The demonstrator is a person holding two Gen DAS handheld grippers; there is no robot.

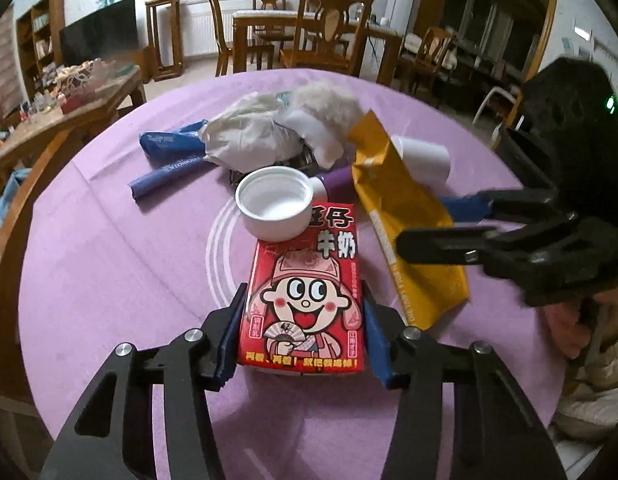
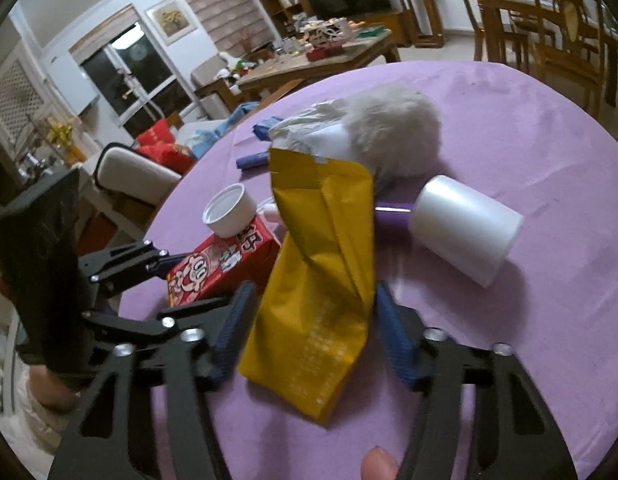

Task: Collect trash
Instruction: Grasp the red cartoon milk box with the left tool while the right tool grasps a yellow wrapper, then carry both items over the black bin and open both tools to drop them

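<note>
The round desk under a purple cloth point(image 1: 109, 280) carries mid-desk litter. Only the right view shows a fingertip point(image 2: 379, 462). Right tongs point(image 2: 309, 320) pinch the yellow foil pouch point(image 2: 321, 280); left tongs point(image 1: 303, 320) pinch the red milk carton point(image 1: 305, 292), both angled downward.

Living-dining room, white walls, pale floor. Round table point(image 1: 109, 260) under purple cloth. Beyond its far edge: wooden dining table point(image 1: 269, 20) with chairs point(image 1: 333, 28), black TV point(image 1: 99, 34), open shelf point(image 1: 39, 36), radiator point(image 1: 201, 32) under window. Cluttered coffee table point(image 2: 321, 60), blinds point(image 2: 225, 4), framed picture point(image 2: 171, 18), dark glass door point(image 2: 133, 68). Dim indoor light.
</note>
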